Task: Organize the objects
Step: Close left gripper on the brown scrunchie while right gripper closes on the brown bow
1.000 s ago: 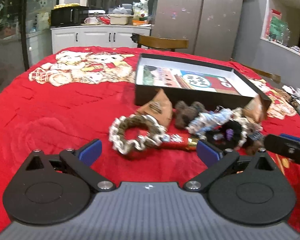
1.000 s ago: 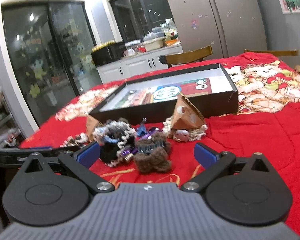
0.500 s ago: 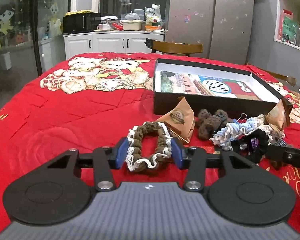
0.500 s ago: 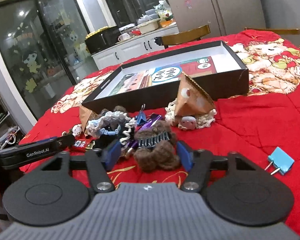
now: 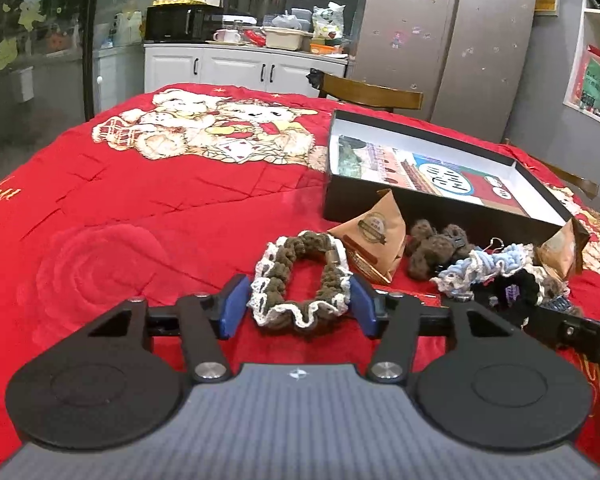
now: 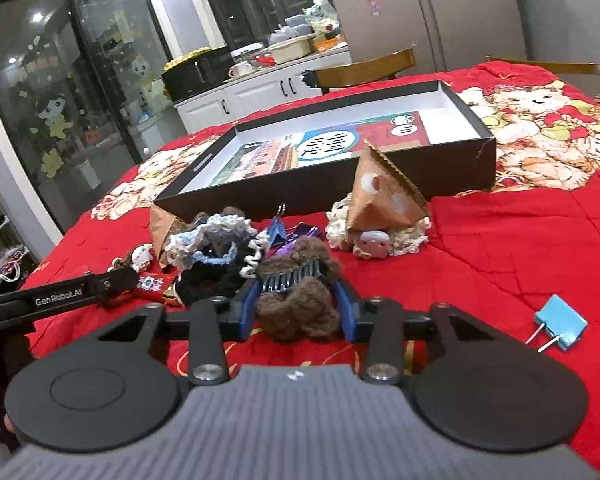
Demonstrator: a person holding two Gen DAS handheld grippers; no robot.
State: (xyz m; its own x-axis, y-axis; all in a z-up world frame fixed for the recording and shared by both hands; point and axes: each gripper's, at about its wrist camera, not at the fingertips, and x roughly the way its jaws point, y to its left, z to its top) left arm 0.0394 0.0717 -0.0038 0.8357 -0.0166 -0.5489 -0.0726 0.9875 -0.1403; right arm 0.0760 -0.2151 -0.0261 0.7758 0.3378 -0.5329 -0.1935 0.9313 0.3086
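Note:
On the red quilt (image 5: 140,248), my left gripper (image 5: 300,307) is shut on a brown scrunchie with white lace trim (image 5: 278,276); its blue pads press the ring from both sides. In the right wrist view, my right gripper (image 6: 298,310) has its jaws closing on a brown fuzzy hair clip (image 6: 296,312) with a metal comb, and both pads touch its fluff. An open black box (image 5: 419,210) with a printed floor lies just behind the pile, and its front wall (image 6: 459,164) shows in the right wrist view too.
A pile lies between the grippers: two kraft paper packets (image 5: 375,232) (image 6: 383,200), a light blue scrunchie (image 5: 487,264), a black one (image 5: 515,288), another brown fuzzy piece (image 5: 431,248) and a white crochet piece (image 6: 373,240). A blue binder clip (image 6: 561,326) lies apart at the right.
Both grippers went from wide open to closed. The left one moved forward and closed around the lace-trimmed scrunchie. The right one came up to the brown fuzzy clip and narrowed onto it.

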